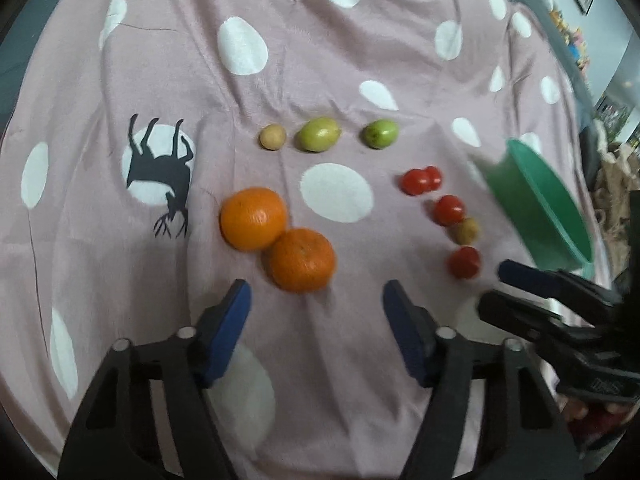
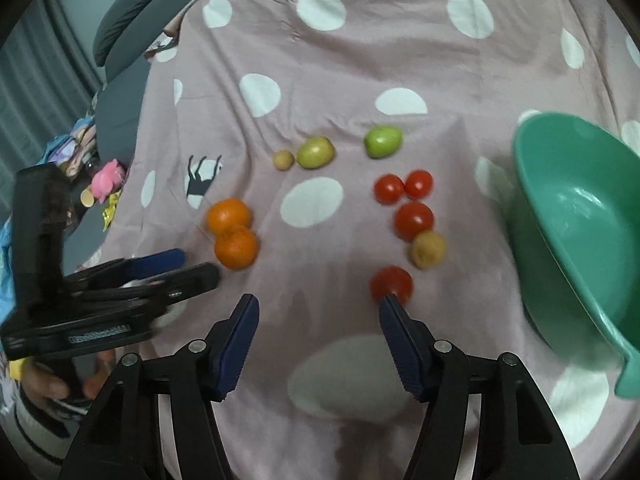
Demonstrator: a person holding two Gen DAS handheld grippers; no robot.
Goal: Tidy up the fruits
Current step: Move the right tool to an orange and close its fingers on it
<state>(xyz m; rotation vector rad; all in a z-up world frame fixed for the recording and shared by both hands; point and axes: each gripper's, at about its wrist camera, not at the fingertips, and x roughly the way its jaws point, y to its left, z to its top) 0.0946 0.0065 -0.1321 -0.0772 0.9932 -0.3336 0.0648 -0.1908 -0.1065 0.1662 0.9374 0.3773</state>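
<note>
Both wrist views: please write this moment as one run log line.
left gripper: open, empty, near oranges | right gripper: open, empty, near red tomato | bowl: empty | fruits: all on cloth

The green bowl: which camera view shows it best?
The right wrist view: the green bowl shows its inside and most of its rim. The left wrist view shows only a blurred part at the edge.

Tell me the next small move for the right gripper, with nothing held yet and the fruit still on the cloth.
Probably ease the right gripper forward and slightly right to straddle the nearest small red tomato. Its jaws stand apart and empty, one fingertip already at that tomato, and the green plastic bowl sits just to the right, with no fruit visible in it.
</note>
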